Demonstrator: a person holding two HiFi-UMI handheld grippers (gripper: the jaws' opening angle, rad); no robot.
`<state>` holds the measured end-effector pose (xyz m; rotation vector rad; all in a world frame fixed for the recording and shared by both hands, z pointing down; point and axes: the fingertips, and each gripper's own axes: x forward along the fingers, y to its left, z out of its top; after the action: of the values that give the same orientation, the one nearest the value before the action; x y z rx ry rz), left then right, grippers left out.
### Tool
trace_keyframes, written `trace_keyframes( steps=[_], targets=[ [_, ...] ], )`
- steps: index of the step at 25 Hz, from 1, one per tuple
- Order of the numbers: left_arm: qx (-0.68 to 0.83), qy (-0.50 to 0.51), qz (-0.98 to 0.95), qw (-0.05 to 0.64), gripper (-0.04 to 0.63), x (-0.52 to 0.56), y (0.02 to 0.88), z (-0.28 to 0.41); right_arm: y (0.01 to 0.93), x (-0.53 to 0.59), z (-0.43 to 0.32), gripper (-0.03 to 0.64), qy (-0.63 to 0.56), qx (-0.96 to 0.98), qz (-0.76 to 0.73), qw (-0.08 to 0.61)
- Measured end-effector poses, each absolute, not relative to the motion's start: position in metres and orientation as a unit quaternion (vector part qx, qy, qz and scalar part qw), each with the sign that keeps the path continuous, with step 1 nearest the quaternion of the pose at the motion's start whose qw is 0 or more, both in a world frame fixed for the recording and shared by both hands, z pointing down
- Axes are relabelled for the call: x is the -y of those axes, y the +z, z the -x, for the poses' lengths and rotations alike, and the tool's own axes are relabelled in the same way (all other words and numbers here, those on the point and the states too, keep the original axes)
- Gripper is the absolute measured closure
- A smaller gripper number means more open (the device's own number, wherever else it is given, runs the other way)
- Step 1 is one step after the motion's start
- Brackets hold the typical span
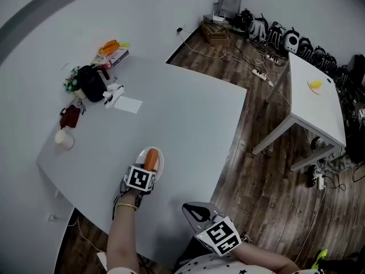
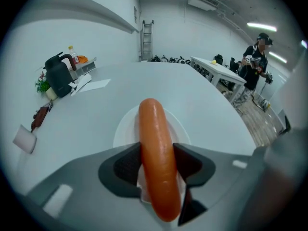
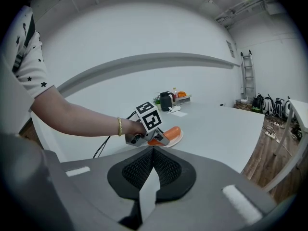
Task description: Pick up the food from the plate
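Head view: your left gripper point(image 1: 147, 168) sits at the near edge of the pale grey counter point(image 1: 188, 113), reaching onto the small round white plate point(image 1: 161, 156), where the long smooth orange sausage point(image 1: 151, 158) lies lengthwise. Your right gripper point(image 1: 198, 212) is held off the counter's edge, near your body and well apart from the plate. This view does not show how either pair of fingers stands. Left gripper view: the fingers point(image 2: 122, 165) are clamped on the sausage, one pad on each flank, gripping near its rear half while the front half juts forward over the plate. From here you cannot tell whether the sausage rests on the plate or has cleared it. Right gripper view: the fingers point(image 3: 166, 167) are pressed together with nothing between them, so this gripper carries nothing. This view alone gives a side-on look at the work, and the sausage appears low, on or just over the plate rim; contact cannot be confirmed. Assessment: the grasp appears made and the lift is the step in hand. The next move calls for a straight upward raise with the clamp held firm. Because the grip sits behind the middle, the front end may droop, so keep the gripper level and watch that the plate does not follow.
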<state>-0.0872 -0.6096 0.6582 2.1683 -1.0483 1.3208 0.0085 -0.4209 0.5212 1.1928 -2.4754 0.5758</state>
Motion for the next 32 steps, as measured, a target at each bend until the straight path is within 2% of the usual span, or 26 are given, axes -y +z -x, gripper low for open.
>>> trace_keyframes(
  steps=[7, 15, 19, 23, 32],
  targets=[
    [0.399, 0.303, -0.830, 0.245, 0.387, 0.567, 0.594, 0.070, 0.518, 0.416, -0.011, 0.618, 0.190, 0.872, -0.419, 0.165],
    [0.405, 0.131, -0.873, 0.237, 0.387, 0.477, 0.506, 0.047, 0.515, 0.414, -0.023, 0.618, 0.174, 0.870, -0.435, 0.155],
    [0.421, 0.084, -0.875, 0.224, 0.387, 0.437, 0.486, 0.040, 0.517, 0.415, -0.032, 0.618, 0.172, 0.866, -0.445, 0.149],
    [0.440, 0.047, -0.864, 0.239, 0.387, 0.415, 0.481, 0.039, 0.517, 0.416, -0.038, 0.618, 0.176, 0.862, -0.454, 0.138],
    [0.448, 0.035, -0.863, 0.231, 0.387, 0.411, 0.475, 0.047, 0.500, 0.426, -0.025, 0.618, 0.168, 0.871, -0.446, 0.120]
  ],
)
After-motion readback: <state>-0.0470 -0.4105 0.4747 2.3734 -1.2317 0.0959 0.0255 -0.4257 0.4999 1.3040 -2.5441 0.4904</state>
